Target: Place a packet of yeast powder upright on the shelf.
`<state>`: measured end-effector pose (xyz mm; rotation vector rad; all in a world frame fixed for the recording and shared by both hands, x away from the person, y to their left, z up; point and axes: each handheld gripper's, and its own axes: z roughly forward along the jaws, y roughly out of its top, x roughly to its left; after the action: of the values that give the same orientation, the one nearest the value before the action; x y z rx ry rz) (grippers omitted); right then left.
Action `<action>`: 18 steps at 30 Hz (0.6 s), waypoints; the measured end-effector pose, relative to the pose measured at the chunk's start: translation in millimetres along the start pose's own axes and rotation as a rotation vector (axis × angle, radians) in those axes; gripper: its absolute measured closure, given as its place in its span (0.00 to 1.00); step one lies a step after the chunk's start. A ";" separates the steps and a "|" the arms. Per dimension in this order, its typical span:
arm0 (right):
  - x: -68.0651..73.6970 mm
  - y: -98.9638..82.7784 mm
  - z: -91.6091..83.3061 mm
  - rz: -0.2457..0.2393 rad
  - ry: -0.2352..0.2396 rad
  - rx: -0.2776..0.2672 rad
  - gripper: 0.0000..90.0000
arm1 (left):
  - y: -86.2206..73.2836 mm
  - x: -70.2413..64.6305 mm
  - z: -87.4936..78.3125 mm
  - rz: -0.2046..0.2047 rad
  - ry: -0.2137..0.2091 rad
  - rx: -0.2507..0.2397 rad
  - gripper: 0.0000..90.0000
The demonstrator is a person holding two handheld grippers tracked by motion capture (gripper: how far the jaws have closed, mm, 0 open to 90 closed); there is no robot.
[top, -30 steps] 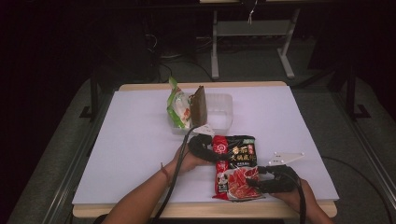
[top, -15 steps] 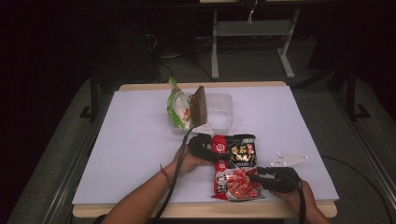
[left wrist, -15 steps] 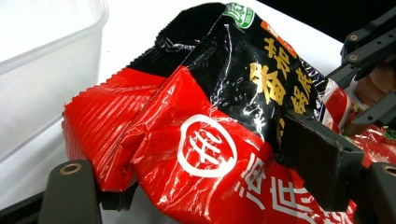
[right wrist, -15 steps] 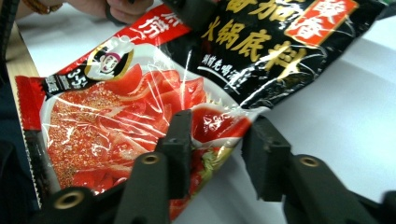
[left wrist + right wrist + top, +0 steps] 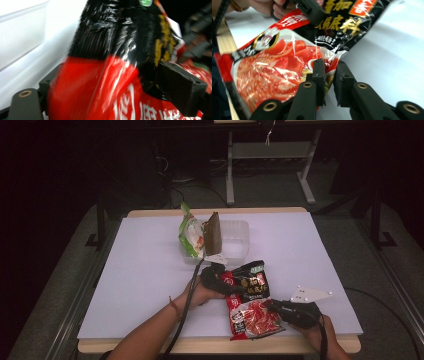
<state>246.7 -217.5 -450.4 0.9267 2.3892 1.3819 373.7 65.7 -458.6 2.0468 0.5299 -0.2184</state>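
Observation:
A red and black sauce packet point(image 5: 250, 305) lies near the table's front edge, its lower corner past the edge. My left gripper point(image 5: 227, 280) is at its upper left corner. In the left gripper view its jaws have just been opening, and the packet point(image 5: 105, 50) sits between them point(image 5: 112, 85) without a clear press. My right gripper point(image 5: 272, 306) is at the packet's right edge. In the right gripper view its jaws have just been closing and are shut point(image 5: 330, 71) on the thin edge of the packet point(image 5: 274, 67). The left gripper point(image 5: 309, 10) also shows at the top there.
A clear plastic container point(image 5: 235, 232) stands at the back centre of the white table point(image 5: 125, 285). A green packet point(image 5: 190, 232) and a brown packet point(image 5: 212, 232) stand upright in it. The wooden front edge point(image 5: 200, 345) runs just below the hands.
The right gripper's jaws have closed on the packet's right edge, and the packet's lower half has crumpled a little toward it. Both hands stay where they were.

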 end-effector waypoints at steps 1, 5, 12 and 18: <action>0.0 0.0 0.0 0.000 0.000 0.000 0.90 | 0.2 -1.0 -0.1 0.006 -0.002 0.007 0.20; 1.5 0.7 -0.3 -0.010 -0.012 0.001 0.89 | -0.3 -1.2 -2.0 -0.002 -0.035 -0.001 0.27; 3.7 1.8 -3.5 -0.061 -0.031 -0.014 0.82 | 3.3 -3.3 -15.1 0.021 -0.101 -0.095 0.67; 3.6 4.0 -10.3 -0.105 -0.018 -0.033 0.60 | 6.3 -9.8 -23.7 0.019 -0.132 -0.191 0.83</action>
<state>240.5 -221.0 -441.1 0.7905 2.3579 1.3648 366.4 80.6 -438.0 1.8374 0.4321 -0.2788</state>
